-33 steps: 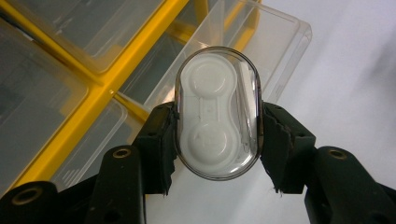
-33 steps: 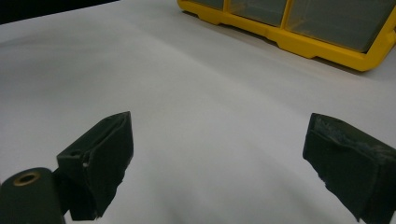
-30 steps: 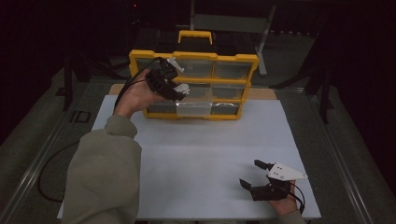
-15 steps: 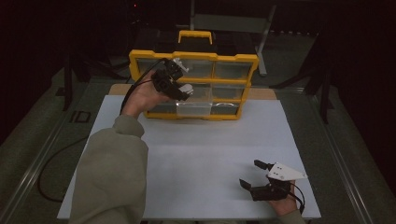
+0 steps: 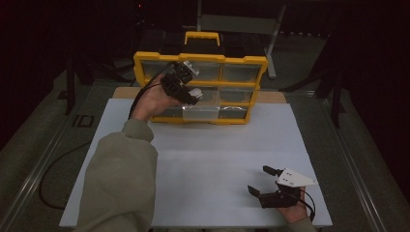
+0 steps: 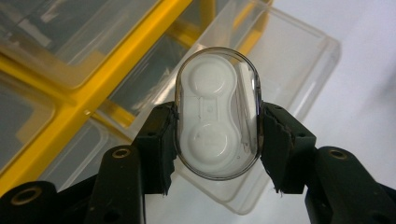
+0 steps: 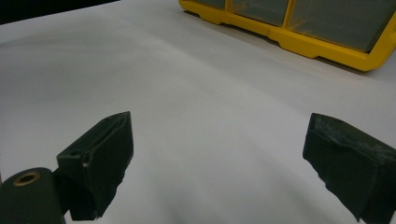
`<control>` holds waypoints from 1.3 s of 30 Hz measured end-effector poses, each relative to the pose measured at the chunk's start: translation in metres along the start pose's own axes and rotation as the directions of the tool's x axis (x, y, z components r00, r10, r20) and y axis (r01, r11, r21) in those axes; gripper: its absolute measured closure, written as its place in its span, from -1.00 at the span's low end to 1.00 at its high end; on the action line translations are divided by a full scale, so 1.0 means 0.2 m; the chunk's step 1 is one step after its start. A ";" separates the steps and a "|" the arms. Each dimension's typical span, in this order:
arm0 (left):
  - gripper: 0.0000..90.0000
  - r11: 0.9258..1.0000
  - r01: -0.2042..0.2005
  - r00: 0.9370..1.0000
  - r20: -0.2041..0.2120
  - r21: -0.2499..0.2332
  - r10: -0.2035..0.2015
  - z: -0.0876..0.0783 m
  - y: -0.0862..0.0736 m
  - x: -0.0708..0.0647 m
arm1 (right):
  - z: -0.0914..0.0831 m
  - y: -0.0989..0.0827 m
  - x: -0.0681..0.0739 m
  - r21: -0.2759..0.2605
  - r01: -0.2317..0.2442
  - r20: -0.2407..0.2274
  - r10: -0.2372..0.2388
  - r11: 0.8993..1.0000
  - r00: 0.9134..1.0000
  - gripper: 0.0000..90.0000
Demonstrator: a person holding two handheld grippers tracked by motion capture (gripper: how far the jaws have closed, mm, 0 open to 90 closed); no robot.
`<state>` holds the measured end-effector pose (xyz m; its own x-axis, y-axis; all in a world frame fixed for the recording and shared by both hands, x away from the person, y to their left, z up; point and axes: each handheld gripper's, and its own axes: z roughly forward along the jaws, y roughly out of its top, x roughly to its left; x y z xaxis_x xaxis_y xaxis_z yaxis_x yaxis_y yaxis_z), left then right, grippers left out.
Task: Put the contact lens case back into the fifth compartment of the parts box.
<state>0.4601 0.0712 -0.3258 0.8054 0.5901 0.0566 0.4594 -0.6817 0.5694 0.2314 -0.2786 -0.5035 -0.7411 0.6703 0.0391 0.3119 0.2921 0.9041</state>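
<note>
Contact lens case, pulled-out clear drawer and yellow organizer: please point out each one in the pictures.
contact lens case [image 6: 217,113]: left gripper view, middle of its white body.
pulled-out clear drawer [image 6: 299,51]: left gripper view, its clear side wall.
yellow organizer [image 5: 200,57]: high view, top bar of its frame.

The organiser case [image 5: 200,63] stands at the far edge of the table [image 5: 217,159], with one drawer [image 5: 200,113] pulled out toward the near side. The left gripper [image 5: 191,94] holds the lens case [image 6: 217,113] between its jaws, above that drawer — in front of the organiser's left half. The right gripper [image 5: 261,180] sits at the near right of the table, well apart from the organiser, jaws spread.
</note>
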 end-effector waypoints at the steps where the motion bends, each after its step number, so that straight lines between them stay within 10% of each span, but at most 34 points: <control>1: 0.09 1.000 0.004 1.000 0.005 -0.002 -0.004 0.00 0.00 0.00 | 0.00 0.00 0.00 -0.001 0.000 0.000 0.000 1.000 1.000 -0.80; 10: 0.08 1.000 0.013 1.000 -0.006 0.000 -0.013 0.01 0.00 0.01 | 0.00 0.00 0.00 -0.002 0.000 -0.001 0.000 1.000 1.000 -0.80; 22: -0.98 0.998 0.050 0.998 -0.026 -0.042 -0.051 -0.04 -0.06 0.01 | 0.00 0.00 0.00 -0.001 -0.004 0.001 0.004 1.000 1.000 -0.80; 39: -1.00 0.985 -0.007 0.994 -0.108 -0.174 -0.012 -0.17 -0.36 -0.11 | 0.00 0.00 0.01 -0.011 0.010 0.003 -0.010 1.000 1.000 -0.80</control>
<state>0.3967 0.1215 -0.3408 0.7548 0.6414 0.1378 0.3816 -0.6001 0.7031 0.2305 -0.2774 -0.5033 -0.7423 0.6695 0.0283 0.2978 0.2918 0.9089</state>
